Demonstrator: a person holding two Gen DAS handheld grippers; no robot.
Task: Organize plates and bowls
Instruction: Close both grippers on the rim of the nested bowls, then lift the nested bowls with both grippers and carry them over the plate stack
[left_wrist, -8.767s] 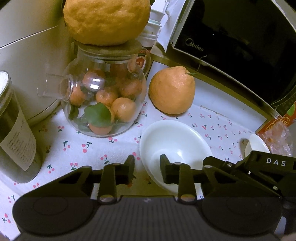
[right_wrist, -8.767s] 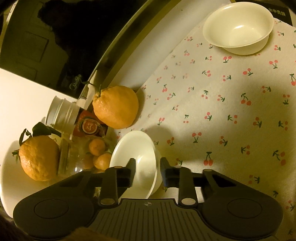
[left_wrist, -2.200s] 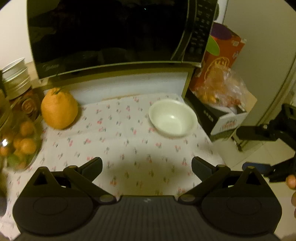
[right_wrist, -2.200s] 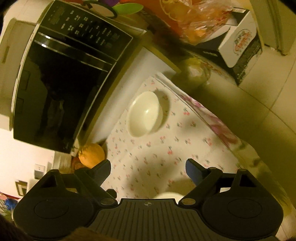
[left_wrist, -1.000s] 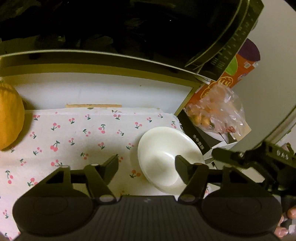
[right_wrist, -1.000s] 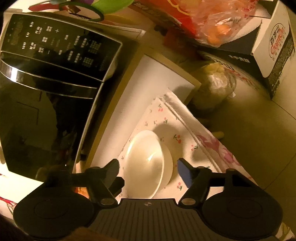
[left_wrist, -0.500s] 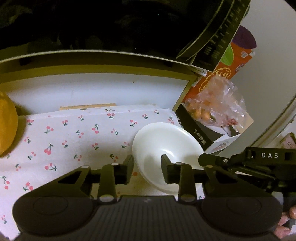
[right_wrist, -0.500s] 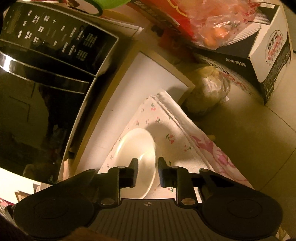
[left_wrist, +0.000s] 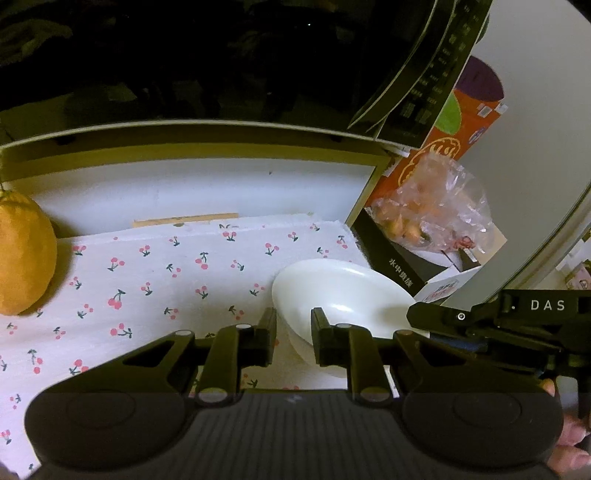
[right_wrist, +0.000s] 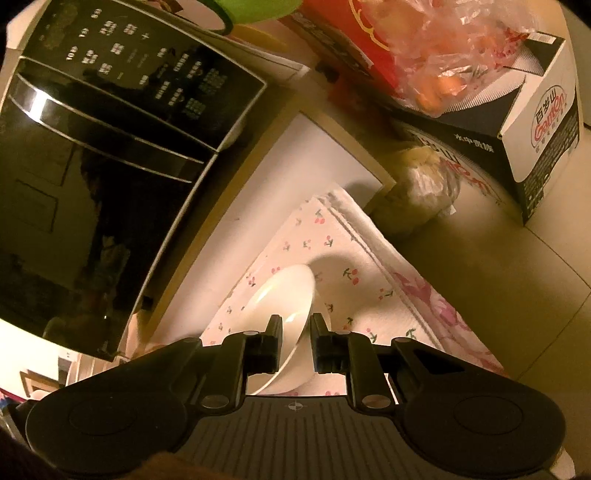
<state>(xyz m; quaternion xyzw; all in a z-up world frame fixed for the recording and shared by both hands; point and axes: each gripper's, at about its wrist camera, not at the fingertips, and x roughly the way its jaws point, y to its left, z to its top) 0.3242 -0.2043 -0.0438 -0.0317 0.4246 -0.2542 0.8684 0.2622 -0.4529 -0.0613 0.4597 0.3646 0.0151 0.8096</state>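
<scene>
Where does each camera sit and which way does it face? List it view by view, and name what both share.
Left wrist: on the left gripper, looking down along its fingers, closing on the white bowl's near rim; the right gripper and fingertips of a hand show.
Right wrist: on the right gripper, looking down at the bowl, fingers closing on its rim, microwave behind.
Shared: bowl, cherry-print cloth, microwave, boxed fruit bag.

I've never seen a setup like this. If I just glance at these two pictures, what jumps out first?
A white bowl on the cherry-print cloth, its rim between the closing black fingers of both the left gripper and the right gripper. Behind it looms a dark, glossy microwave; a big orange citrus fruit sits at the cloth's left edge, and a crinkly plastic bag of fruit to the right.
</scene>
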